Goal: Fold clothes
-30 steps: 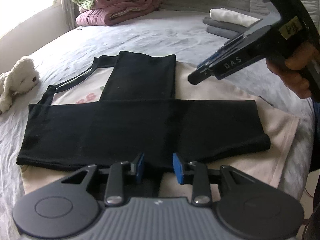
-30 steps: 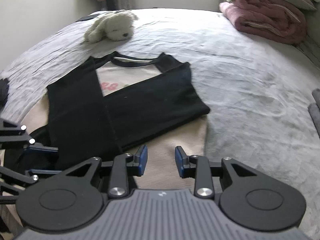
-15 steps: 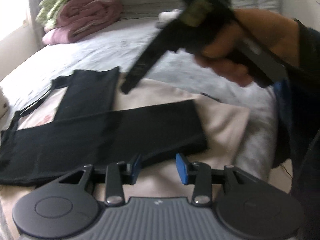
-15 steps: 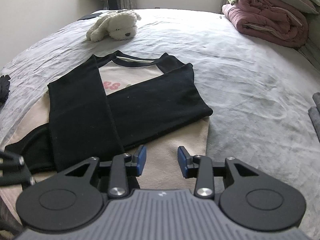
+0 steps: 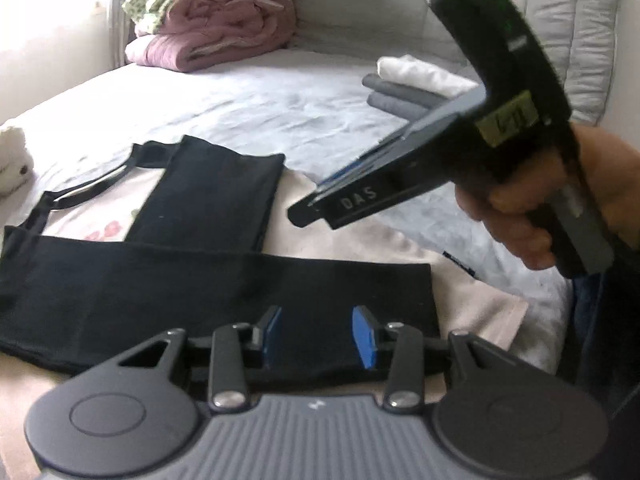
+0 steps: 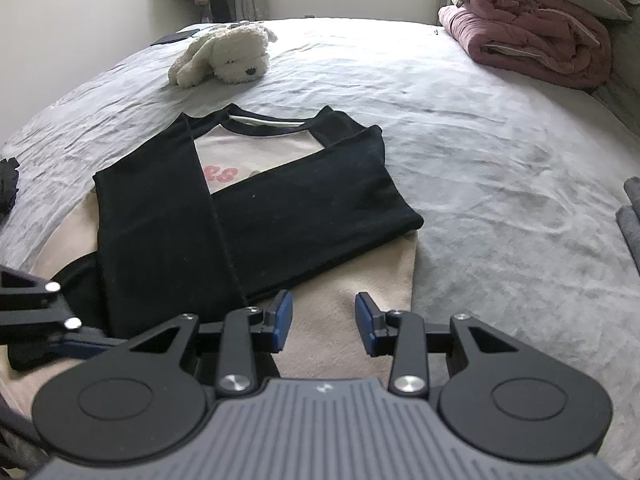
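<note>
1. Since half a second ago the right hand-held gripper (image 5: 308, 216) swung back from the left camera.
2. Both, left hand-held gripper (image 5: 318, 336) included, are parted, empty.
3. Shirt (image 6: 256, 208) lies on the bed (image 6: 480, 128), sleeves crossed; soft, light, so pinch the hem.

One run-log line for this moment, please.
stage: sleeves folded across shirt | left gripper: open, empty | right gripper: open, empty | next: likely hem

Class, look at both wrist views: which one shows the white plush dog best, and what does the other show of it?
The right wrist view: the plush dog lies whole on the bed beyond the shirt, face visible. The left wrist view catches only a white sliver cut off by the left edge.
</note>
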The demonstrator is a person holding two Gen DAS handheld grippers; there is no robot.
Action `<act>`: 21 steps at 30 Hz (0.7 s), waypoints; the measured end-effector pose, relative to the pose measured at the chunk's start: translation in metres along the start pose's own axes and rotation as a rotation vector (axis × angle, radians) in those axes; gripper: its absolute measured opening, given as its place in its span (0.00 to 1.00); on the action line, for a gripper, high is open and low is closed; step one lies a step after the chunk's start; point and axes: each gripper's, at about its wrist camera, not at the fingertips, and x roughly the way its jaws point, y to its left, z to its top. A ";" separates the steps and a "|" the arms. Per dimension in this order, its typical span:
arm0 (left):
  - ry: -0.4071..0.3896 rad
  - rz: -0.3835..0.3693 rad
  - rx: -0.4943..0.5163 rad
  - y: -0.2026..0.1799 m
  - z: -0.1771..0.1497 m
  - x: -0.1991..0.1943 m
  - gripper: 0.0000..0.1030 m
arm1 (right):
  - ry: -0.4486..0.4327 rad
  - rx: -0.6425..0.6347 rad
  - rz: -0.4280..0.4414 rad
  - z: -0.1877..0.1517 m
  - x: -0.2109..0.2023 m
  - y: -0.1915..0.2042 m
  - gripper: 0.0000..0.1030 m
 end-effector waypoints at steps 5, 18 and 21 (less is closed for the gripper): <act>0.040 -0.036 0.105 -0.018 -0.010 0.003 0.36 | -0.001 0.001 0.002 -0.001 -0.002 -0.002 0.38; 0.078 -0.084 0.204 -0.028 -0.026 -0.005 0.33 | 0.002 -0.022 0.037 -0.006 -0.007 -0.001 0.38; 0.081 -0.084 0.199 -0.027 -0.025 -0.004 0.33 | 0.009 -0.033 0.088 -0.011 -0.012 -0.001 0.38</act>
